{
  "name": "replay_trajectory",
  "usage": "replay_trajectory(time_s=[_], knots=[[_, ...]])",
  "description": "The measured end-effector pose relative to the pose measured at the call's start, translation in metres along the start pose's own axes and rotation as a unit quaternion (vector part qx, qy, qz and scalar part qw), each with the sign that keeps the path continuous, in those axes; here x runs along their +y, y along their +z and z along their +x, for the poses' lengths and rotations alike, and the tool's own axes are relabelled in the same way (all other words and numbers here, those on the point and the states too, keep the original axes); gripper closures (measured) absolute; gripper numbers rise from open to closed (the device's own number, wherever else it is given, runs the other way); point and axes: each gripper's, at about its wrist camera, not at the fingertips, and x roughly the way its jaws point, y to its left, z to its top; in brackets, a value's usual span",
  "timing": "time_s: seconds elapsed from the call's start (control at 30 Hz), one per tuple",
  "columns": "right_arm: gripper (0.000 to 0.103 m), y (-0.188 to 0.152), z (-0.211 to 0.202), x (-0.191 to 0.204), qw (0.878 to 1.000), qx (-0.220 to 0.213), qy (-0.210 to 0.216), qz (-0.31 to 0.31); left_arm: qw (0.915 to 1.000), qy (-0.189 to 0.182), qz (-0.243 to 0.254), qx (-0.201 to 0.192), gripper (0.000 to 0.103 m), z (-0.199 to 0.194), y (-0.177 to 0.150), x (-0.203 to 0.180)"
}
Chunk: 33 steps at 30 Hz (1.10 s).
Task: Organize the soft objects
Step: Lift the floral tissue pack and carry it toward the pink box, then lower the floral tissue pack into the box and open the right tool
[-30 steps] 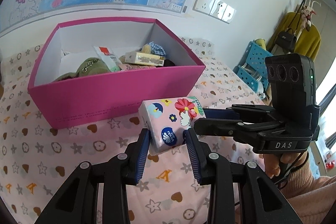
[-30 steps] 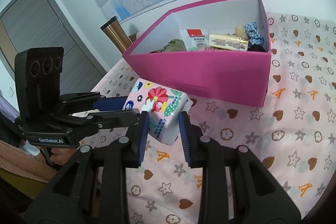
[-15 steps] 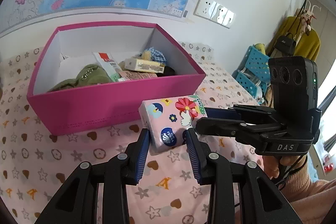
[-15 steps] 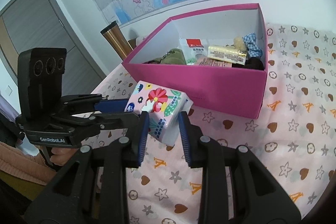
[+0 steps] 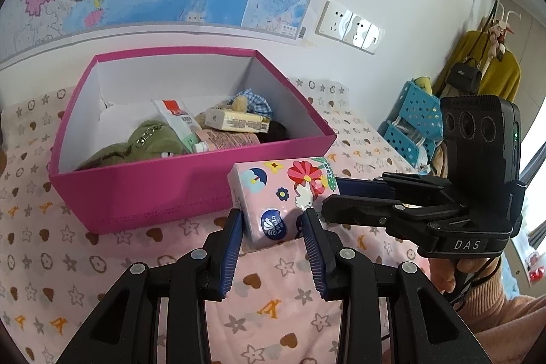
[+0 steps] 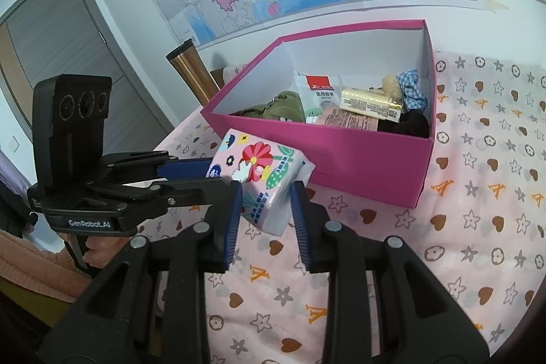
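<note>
One floral tissue pack (image 5: 285,200) is held above the patterned worktop (image 5: 102,265), clamped from two sides: the left gripper (image 5: 273,217) grasps its near end, and the right gripper (image 6: 264,193) grasps it at 3 o'clock. One pink box (image 5: 143,190) at 11 o'clock holds one green plush (image 5: 143,142) and three packets.

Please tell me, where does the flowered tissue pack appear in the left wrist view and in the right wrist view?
Left wrist view: the tissue pack is just below centre, in front of the pink box's right end.
Right wrist view: the tissue pack is just left of centre, below and left of the pink box.
Shared landmark: the pink box, open, with the yellow packet inside.
</note>
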Motion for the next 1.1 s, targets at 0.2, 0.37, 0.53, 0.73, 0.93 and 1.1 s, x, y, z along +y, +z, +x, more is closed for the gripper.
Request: replay_trajectory(time_s=[0.2,0.37,0.53,0.73,0.93,1.1], knots=[[0.07,0.005,0.001,0.0,1.0,-0.003,0.0,-0.004,1.0,0.0,0.002,-0.004,0.068,-0.001,0.004,0.001],[0.07,0.008,0.0,0.001,1.0,-0.006,0.0,-0.008,0.9999,0.003,0.003,-0.011,0.068,-0.002,0.008,0.002],[0.07,0.016,0.0,0.002,1.0,-0.011,-0.001,-0.015,0.9998,0.007,0.002,-0.016,0.068,-0.001,0.017,0.005],[0.07,0.027,0.002,0.0,1.0,-0.019,-0.003,-0.022,0.9997,0.011,0.004,-0.023,0.068,0.0,0.025,0.007],[0.07,0.034,0.003,-0.003,0.999,-0.03,-0.006,-0.024,0.9996,0.015,0.005,-0.024,0.068,0.003,0.032,0.009],[0.07,0.041,0.007,-0.009,0.999,-0.033,-0.004,-0.022,0.9996,0.013,0.002,-0.024,0.068,0.005,0.035,0.012]])
